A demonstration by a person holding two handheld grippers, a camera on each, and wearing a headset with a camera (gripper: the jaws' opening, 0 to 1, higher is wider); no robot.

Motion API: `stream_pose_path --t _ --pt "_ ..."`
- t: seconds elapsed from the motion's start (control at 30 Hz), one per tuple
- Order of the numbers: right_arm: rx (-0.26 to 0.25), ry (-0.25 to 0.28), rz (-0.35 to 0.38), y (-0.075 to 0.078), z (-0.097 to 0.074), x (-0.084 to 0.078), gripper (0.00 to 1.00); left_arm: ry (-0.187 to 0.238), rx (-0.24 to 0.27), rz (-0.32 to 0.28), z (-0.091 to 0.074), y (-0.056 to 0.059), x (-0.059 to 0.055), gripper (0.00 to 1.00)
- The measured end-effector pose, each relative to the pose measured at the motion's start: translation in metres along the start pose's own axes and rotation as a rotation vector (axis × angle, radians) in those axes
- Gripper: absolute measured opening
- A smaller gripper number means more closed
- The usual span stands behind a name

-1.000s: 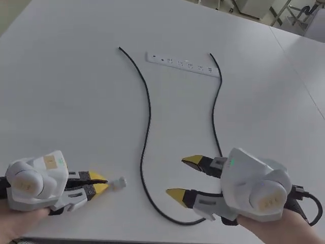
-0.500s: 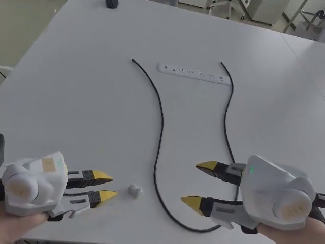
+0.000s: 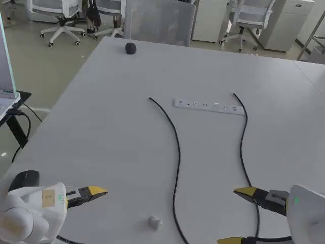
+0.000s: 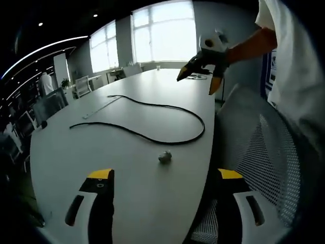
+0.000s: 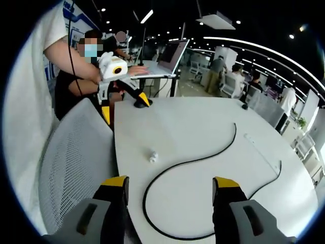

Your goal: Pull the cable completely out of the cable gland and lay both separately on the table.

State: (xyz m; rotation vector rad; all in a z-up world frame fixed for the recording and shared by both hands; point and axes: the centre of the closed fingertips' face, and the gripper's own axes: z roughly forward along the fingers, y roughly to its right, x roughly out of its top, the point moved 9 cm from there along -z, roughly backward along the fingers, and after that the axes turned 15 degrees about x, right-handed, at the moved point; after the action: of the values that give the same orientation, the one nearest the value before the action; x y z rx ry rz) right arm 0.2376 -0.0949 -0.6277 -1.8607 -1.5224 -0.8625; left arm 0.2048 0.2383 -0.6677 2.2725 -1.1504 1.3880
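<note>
My left gripper (image 4: 165, 175) hangs wide and empty. The small white plastic cable gland (image 3: 154, 221) lies on the white counter (image 3: 101, 127), near the thin black cable (image 3: 176, 168) but apart. My right gripper (image 3: 236, 216), also wide, should lift clear without snagging the cable's loop.

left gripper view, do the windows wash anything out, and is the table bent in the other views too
Left gripper view: the windows are blown out to white, yet the cable and the cable gland stay legible; fisheye bows the table edge. Right gripper view: same bowing, ceiling lights flare as small spots. Head view: even light, straight table edges, faint shadows.
</note>
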Motion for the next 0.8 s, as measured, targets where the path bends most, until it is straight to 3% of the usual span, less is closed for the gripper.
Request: stream_pose_path --t 0.03,0.13,0.23,0.4,0.57,0.67,0.73,0.8 --pt "0.000 0.011 0.010 0.000 -0.002 0.000 0.74 0.007 0.001 -0.008 -0.004 -0.002 0.002 0.85" --pt "0.012 0.060 0.035 -0.002 -0.004 -0.002 0.96 0.097 -0.003 -0.102 -0.013 -0.005 0.012 0.99" --pt "0.019 0.057 0.031 -0.005 -0.005 -0.005 0.99 0.144 0.011 -0.141 -0.022 -0.012 0.019 0.99" --pt "0.011 0.060 0.018 -0.002 -0.008 -0.006 0.99 0.152 0.041 -0.139 -0.027 -0.019 0.026 0.99" --pt "0.003 0.058 0.006 -0.003 -0.012 -0.006 0.99 0.146 0.039 -0.106 -0.029 -0.014 0.035 0.98" --pt "0.002 0.046 0.008 -0.002 -0.013 -0.009 0.99 0.105 0.026 -0.078 -0.029 -0.015 0.029 0.94" --pt "0.002 0.028 0.004 -0.003 -0.012 -0.011 0.99 0.087 0.012 -0.090 -0.028 -0.014 0.025 0.95" --pt "0.000 0.021 0.001 -0.003 -0.011 -0.011 0.99 0.089 0.006 -0.087 -0.028 -0.011 0.024 0.94"
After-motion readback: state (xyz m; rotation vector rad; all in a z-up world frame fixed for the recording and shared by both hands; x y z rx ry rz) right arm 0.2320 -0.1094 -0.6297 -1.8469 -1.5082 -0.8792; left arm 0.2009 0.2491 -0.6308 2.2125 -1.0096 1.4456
